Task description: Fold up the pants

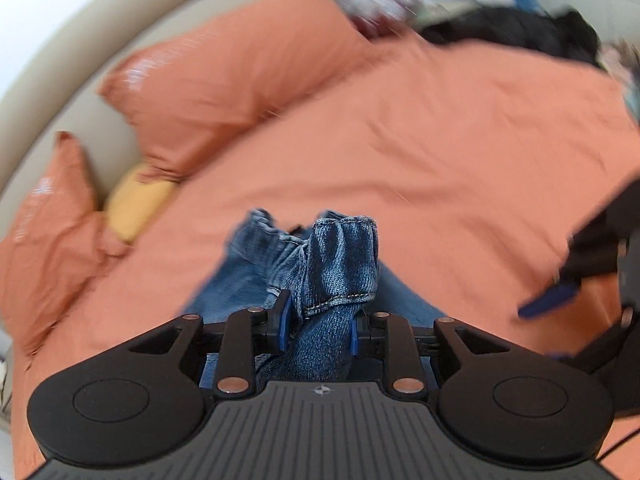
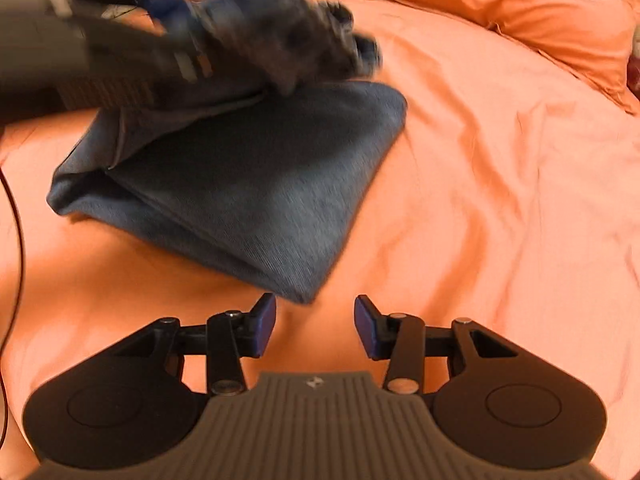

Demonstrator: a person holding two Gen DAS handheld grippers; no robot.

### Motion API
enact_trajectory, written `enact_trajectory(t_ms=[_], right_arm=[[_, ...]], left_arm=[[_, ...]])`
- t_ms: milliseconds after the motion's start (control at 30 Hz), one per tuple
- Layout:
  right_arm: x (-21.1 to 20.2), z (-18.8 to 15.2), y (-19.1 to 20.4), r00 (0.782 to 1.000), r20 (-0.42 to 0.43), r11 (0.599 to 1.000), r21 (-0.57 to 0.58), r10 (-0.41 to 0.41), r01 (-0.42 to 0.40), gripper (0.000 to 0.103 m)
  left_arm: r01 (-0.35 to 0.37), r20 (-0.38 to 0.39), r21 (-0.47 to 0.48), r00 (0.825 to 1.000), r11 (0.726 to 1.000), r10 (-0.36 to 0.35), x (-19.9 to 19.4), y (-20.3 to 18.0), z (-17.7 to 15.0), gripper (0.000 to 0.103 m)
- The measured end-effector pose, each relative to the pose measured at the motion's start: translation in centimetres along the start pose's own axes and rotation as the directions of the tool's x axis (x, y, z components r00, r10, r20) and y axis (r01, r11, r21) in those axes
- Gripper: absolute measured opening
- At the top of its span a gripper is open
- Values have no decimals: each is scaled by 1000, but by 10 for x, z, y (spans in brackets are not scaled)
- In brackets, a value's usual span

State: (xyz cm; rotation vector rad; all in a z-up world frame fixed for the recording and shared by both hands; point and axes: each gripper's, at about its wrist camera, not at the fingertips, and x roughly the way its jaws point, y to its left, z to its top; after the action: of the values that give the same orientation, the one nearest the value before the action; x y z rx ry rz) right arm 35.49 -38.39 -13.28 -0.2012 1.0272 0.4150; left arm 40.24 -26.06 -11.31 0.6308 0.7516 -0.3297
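The blue denim pants (image 2: 248, 184) lie folded over on the orange bedspread, left of centre in the right wrist view. My left gripper (image 1: 320, 326) is shut on the bunched hem ends of the pants (image 1: 340, 264) and holds them above the folded part. In the right wrist view the left gripper (image 2: 176, 28) shows blurred at the upper left with the hems in it. My right gripper (image 2: 315, 326) is open and empty, just in front of the pants' near corner. It also shows at the right edge of the left wrist view (image 1: 560, 296).
An orange bedspread (image 2: 500, 200) covers the bed. Orange pillows (image 1: 224, 92) and a yellow pillow (image 1: 136, 204) lie at the beige headboard (image 1: 52, 80). Dark clothes (image 1: 512, 28) lie at the far edge. A black cable (image 2: 18, 240) runs along the left.
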Motion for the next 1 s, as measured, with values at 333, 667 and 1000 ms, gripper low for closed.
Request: enact_trajectory(t_ms=[333,667,1000], right_arm=[[12,-8,-10,999,-47,1000,18,-23,24,41],[-7,15,9,998,29,998,21,-59,58,41],[-8,77,32,990,131,990,131,-61,43,41]], left_arm=[[225,-110,55,970,973,-218,30,-17,-24,59],[398,14,-181,915,899,-403,-14,57,-46,80],[200,-123,-68,971,977,-207,-35,114,-142,81]])
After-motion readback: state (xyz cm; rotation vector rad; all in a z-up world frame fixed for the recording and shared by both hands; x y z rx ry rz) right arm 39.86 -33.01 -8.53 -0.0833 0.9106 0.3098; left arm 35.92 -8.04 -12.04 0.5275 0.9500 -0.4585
